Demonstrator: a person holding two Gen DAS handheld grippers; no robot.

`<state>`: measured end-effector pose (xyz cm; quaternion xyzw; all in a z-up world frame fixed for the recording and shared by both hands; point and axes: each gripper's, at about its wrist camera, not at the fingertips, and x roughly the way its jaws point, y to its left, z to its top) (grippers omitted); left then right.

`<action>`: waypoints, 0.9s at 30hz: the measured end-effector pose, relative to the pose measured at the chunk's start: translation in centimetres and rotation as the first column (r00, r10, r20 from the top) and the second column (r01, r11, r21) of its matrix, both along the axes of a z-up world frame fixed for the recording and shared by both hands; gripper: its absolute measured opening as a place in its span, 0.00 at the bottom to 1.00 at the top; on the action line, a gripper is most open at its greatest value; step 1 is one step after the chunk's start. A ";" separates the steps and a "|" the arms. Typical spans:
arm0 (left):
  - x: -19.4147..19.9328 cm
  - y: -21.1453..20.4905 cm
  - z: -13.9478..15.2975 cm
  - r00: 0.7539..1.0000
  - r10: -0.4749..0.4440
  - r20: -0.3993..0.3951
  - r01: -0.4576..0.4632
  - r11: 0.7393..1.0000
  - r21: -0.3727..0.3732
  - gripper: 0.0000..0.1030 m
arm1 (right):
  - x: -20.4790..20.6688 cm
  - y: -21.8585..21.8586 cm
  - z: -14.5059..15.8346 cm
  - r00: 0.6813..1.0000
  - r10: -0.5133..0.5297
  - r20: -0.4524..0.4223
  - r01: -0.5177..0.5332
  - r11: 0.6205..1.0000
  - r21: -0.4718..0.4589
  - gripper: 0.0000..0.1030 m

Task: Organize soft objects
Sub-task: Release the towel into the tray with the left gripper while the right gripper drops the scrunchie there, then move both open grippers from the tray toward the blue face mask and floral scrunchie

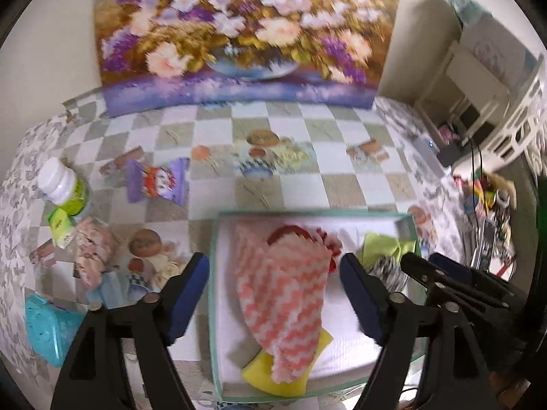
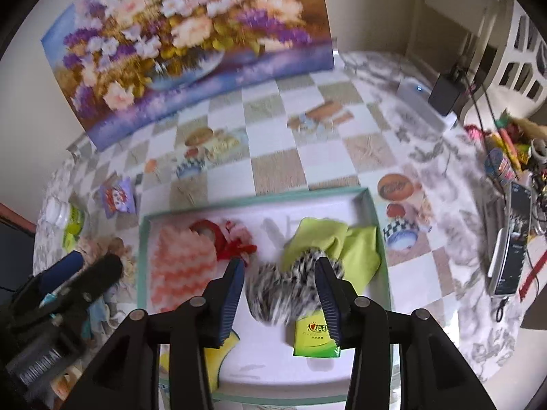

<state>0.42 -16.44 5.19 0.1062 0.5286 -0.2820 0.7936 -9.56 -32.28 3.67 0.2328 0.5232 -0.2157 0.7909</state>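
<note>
Cloth [image 1: 283, 294]: pink zigzag, covering sponge [image 1: 259, 376] in tray [image 1: 213, 273].
Left claw [image 1: 273, 294]: open, astride cloth.
Right claw [image 2: 280, 294]: open, flanking blurred fur ball [image 2: 290, 287].

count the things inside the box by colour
pink-and-white: 1, zigzag cloth
red: 1, ribbon piece
yellow: 1, sponge
green: 2, cloth, packet
black-and-white: 1, fuzzy item
total: 6
</note>
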 end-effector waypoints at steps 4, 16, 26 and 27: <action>0.9 1.3 1.2 0.999 0.047 0.020 -0.047 0.999 -0.019 0.85 | -0.2 0.1 1.2 1.000 -0.010 0.026 0.011 1.000 -0.022 0.56; 4.6 6.9 1.5 0.976 0.211 0.048 -0.211 0.977 -0.007 0.85 | 0.3 0.6 1.5 1.000 0.004 0.027 -0.002 0.998 -0.057 0.80; 7.6 12.6 0.9 0.937 0.343 0.066 -0.345 0.938 0.030 0.86 | 1.9 2.7 0.4 0.999 0.038 0.000 -0.038 0.997 -0.064 0.91; 7.9 13.5 0.9 0.930 0.360 0.077 -0.364 0.931 0.040 0.86 | 2.1 3.1 0.3 0.999 0.046 -0.001 -0.046 0.997 -0.064 0.93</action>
